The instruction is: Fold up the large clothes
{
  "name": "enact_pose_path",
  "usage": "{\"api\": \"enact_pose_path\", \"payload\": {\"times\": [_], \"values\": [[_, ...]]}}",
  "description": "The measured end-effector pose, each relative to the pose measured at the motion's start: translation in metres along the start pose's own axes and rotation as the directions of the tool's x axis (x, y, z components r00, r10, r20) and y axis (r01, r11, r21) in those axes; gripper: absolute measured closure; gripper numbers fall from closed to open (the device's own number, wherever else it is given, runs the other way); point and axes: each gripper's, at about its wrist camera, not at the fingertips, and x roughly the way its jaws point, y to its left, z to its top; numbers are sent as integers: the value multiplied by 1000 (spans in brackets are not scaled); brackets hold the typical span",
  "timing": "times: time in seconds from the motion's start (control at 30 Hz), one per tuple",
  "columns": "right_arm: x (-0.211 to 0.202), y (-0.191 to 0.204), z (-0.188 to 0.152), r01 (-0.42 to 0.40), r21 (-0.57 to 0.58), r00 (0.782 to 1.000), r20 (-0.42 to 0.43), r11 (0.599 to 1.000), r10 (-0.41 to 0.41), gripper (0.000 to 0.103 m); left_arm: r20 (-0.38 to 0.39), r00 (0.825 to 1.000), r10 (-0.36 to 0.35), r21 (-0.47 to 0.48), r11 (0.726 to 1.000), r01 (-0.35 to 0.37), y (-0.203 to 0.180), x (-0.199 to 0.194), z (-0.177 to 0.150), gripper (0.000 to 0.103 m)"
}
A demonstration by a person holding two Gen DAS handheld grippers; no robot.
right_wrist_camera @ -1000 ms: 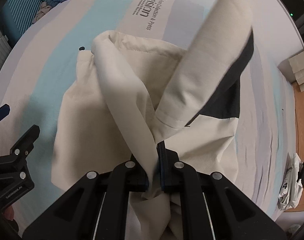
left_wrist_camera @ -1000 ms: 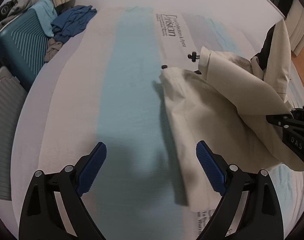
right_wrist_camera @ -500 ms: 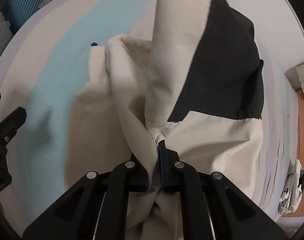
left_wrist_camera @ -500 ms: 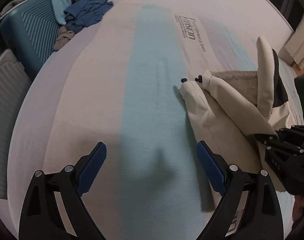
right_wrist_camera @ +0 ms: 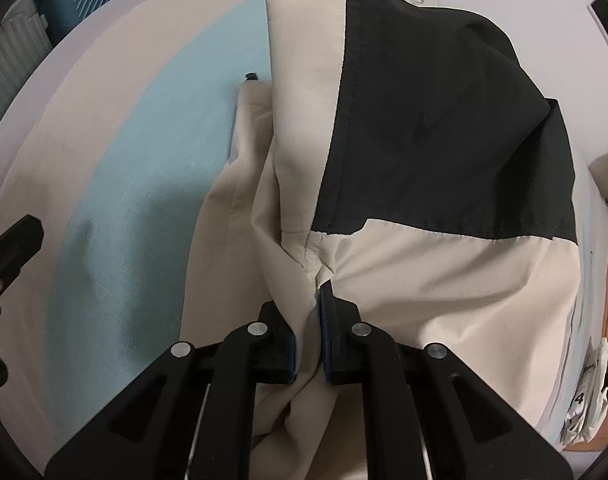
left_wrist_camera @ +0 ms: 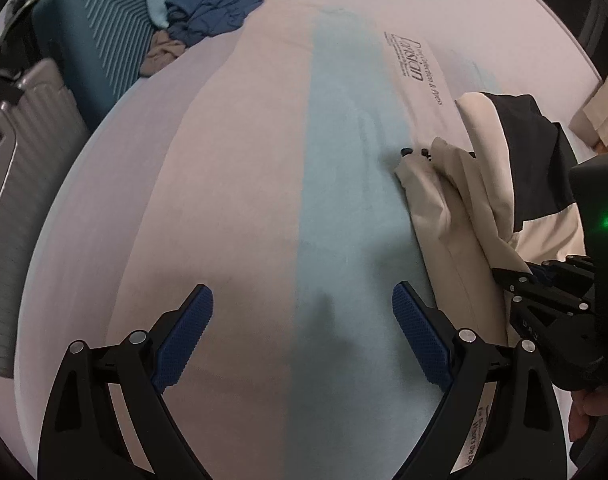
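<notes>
A cream garment with a black panel (right_wrist_camera: 443,120) lies bunched on the striped bed sheet (right_wrist_camera: 116,152). My right gripper (right_wrist_camera: 305,304) is shut on a pinch of its cream cloth, which runs down between the pads. In the left wrist view the same garment (left_wrist_camera: 475,200) sits at the right, with two black cord ends at its far corner. My left gripper (left_wrist_camera: 302,336) hangs open over the bare blue stripe of the sheet (left_wrist_camera: 335,184), left of the garment and holding nothing. The right gripper (left_wrist_camera: 543,292) shows at that view's right edge.
A teal suitcase (left_wrist_camera: 92,44) and a grey one (left_wrist_camera: 20,148) stand left of the bed. Blue and tan clothes (left_wrist_camera: 208,8) are piled at the bed's far left corner. A wooden floor and a white bag (right_wrist_camera: 587,396) lie off the right side.
The lifted flap with the black panel has come down over the cream body. Both grippers have shifted across the bed and lower; the garment now sits further right in the left view.
</notes>
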Motion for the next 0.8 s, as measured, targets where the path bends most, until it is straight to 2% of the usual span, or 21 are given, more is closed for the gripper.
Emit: {"api": "enact_pose_path", "payload": {"times": [0.13,0.17,0.33,0.5,0.63,0.73,0.8], "values": [[-1,1,-4,-9,-39,1000,23,999,10,92,-15,1000,-5,-39,999,4,4,-1,-9,13],[-5,-3,-17,-13,-45,999,30,999,15,92,-17,1000,-7,-42,999,7,4,-2,-10,13],[-2,-15,-37,-81,-48,996,40,996,83,83,-32,999,-19,-44,999,17,3,-3,-16,14],[-7,-26,-40,-172,-94,982,58,981,178,61,-41,999,-18,-45,999,16,5,-7,-24,14],[-14,-30,-45,-194,-134,977,65,972,204,52,-41,999,-8,-49,999,6,8,-11,-29,13],[-25,-27,-47,-178,-161,978,84,971,193,43,-47,999,-2,-60,998,-1,10,-16,-32,13],[-30,-26,-48,-184,-168,976,85,968,200,29,-49,999,4,-67,998,-7,10,-20,-32,13]]}}
